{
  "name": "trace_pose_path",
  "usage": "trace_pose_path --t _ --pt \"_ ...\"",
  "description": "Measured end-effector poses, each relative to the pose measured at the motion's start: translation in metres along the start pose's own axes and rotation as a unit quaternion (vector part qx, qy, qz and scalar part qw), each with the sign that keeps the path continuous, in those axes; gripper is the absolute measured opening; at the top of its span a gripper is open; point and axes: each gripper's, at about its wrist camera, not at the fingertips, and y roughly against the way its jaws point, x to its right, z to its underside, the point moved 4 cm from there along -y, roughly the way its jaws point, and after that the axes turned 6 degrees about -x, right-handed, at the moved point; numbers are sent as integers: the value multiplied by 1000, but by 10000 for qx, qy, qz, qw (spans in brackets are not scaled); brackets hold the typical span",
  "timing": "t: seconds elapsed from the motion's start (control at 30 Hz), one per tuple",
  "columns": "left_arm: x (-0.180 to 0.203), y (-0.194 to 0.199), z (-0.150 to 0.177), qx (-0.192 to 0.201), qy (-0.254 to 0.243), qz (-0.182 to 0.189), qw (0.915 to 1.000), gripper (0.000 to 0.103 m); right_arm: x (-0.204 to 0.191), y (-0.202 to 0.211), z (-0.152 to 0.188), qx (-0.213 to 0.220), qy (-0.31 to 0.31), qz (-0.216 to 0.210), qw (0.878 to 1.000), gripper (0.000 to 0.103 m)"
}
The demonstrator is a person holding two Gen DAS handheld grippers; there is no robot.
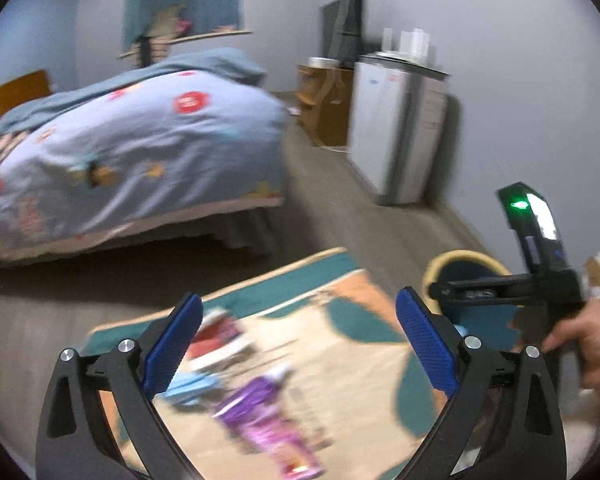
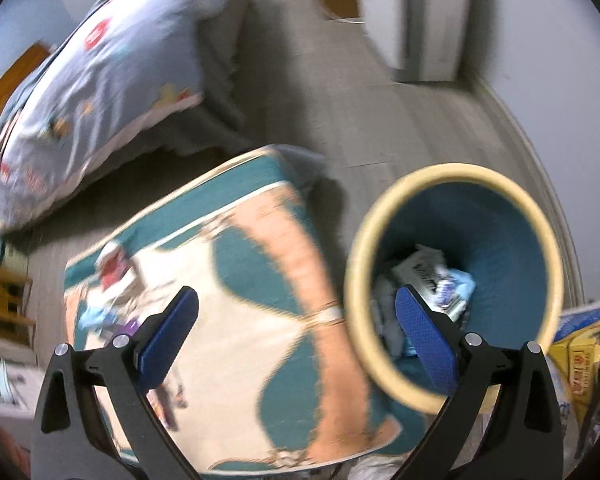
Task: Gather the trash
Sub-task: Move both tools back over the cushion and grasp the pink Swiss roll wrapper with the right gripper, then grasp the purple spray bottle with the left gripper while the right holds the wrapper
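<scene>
Several scraps already down in the bin. Both claws spread wide and empty, left gripper, right gripper. More to fetch: purple wrapper and red-and-white packet lying near the rug's left edge.

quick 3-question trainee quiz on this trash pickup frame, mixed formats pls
1. True or false: both hand-held grippers are empty.
2. Where does the purple wrapper lie? A) on the bed B) on the rug C) in the bin
3. What does the bin already hold?

Key:
1. True: left hand-held gripper and right hand-held gripper stand open, nothing between the pads.
2. B, on the rug.
3. Crumpled wrappers and paper.
</scene>
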Motion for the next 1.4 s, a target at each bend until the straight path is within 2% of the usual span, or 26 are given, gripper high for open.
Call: trace_pose_path --t 0.13,0.17,0.43,0.57,0.67,0.77,0.87,1.0,1.1,1.2,1.4 --pt "-48 2 21 -250 872 -11 9959 96 -42 -7 13 -100 358 -66 9993 97" --pt "-61 7 24 -190 1028 10 9945 96 -51 -11 16 -140 414 -82 9990 97" --pt "-115 5 43 -364 1170 -494 9912 96 -125 -53 53 -573 1227 156 9907 97" --pt "-137 5 50 -412 1416 -504 9878 96 -153 -84 76 -1074 1381 -36 9846 97" --pt "-149 4 55 -437 1613 -449 9849 96 -169 -104 92 -1415 1510 -36 9784 97" --pt "-153 2 57 -492 1608 -468 9847 96 -182 -120 105 -1632 1816 24 9697 94" --pt "-152 0 58 -538 1550 -456 9854 96 -191 -131 116 -1815 2106 76 9605 86" --pt "-152 -4 60 -595 1538 -424 9854 96 -195 -142 127 -2063 2321 46 9505 62" --pt "-150 -8 60 -648 1503 -424 9856 96 -194 -139 125 -2002 2439 -1 9489 31" --pt "-147 -15 62 -742 1408 -453 9862 96 -184 -130 119 -2012 2257 -185 9530 26" --pt "-132 -42 69 -1068 1013 -501 9878 96 -160 -104 93 -1591 1982 -224 9669 26"
